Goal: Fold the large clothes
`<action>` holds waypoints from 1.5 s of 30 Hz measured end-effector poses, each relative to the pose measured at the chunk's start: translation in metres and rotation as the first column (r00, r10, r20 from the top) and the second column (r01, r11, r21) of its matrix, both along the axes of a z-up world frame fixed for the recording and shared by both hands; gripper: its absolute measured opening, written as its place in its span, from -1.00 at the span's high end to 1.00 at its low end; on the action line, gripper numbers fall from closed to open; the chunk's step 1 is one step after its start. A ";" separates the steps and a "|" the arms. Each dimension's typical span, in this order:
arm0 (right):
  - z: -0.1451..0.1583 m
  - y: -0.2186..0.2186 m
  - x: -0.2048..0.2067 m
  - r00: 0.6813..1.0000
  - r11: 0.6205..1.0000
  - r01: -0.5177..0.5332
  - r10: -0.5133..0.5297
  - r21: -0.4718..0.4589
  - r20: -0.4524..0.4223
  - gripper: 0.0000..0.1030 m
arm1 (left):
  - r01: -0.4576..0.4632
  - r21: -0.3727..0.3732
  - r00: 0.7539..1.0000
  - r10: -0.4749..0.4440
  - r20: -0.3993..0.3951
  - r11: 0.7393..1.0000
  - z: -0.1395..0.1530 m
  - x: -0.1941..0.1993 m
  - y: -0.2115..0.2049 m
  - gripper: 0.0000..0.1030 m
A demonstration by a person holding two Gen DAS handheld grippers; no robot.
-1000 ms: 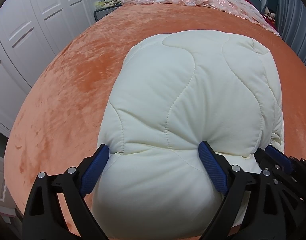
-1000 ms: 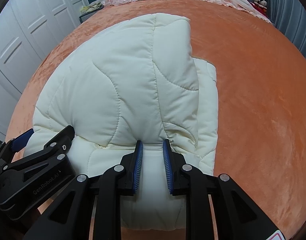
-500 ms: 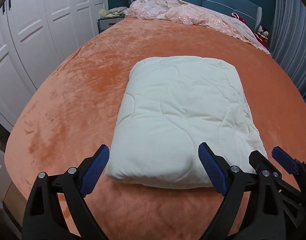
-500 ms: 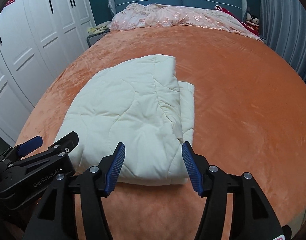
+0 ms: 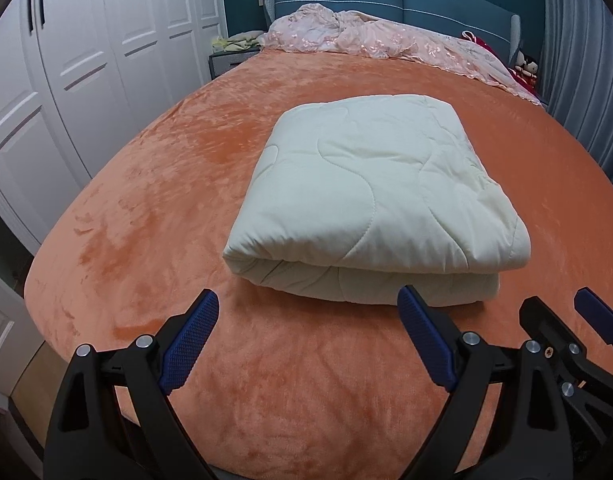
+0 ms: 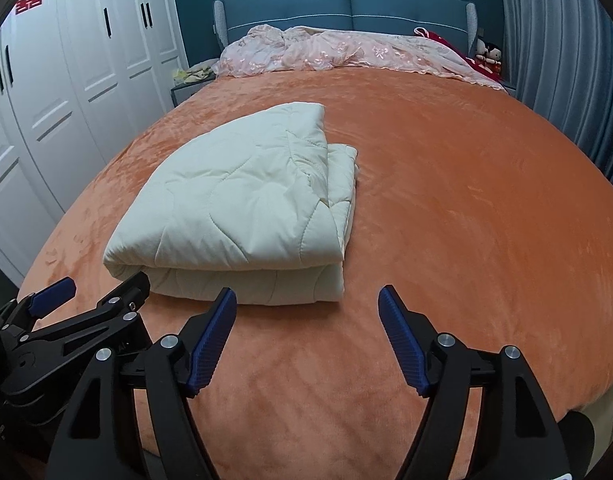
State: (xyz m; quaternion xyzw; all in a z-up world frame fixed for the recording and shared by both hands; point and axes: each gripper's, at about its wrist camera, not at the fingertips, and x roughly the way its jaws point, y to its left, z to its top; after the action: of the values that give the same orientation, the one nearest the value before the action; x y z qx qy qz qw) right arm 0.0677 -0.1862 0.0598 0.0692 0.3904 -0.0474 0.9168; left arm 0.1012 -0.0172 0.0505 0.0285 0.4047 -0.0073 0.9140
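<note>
A cream quilted garment (image 5: 370, 200) lies folded into a thick rectangular bundle on the orange bedspread (image 5: 166, 184); in the right wrist view the same cream quilted garment (image 6: 242, 208) sits left of centre. My left gripper (image 5: 308, 336) stands open just short of the bundle's near fold, nothing between its blue pads. My right gripper (image 6: 306, 332) is also clear of the bundle near its right front corner; its jaws are opening with nothing between them. Each gripper shows at the edge of the other's view.
A crumpled pink embroidered cover (image 6: 346, 54) lies along the blue headboard (image 6: 346, 4). White wardrobe doors (image 5: 78, 60) run down the left, grey curtains (image 6: 566, 60) down the right. A bedside stand (image 5: 226, 60) holds small items. Bare bedspread surrounds the bundle.
The right gripper went from shut on the garment's near edge to open. Both grippers drew back and rose away from the bundle, which now lies folded and untouched.
</note>
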 end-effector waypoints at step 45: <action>-0.043 0.002 -0.052 0.999 0.999 0.026 -0.026 -0.029 0.025 -0.47 | -0.015 0.020 0.999 0.014 0.043 1.000 -0.046 -0.054 0.000 -0.71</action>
State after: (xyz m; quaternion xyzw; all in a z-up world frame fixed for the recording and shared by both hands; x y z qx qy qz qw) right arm 0.0157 -0.1838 0.0168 0.0614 0.3772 -0.0642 0.9219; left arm 0.0476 -0.0176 0.0044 0.0351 0.3855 0.0043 0.9220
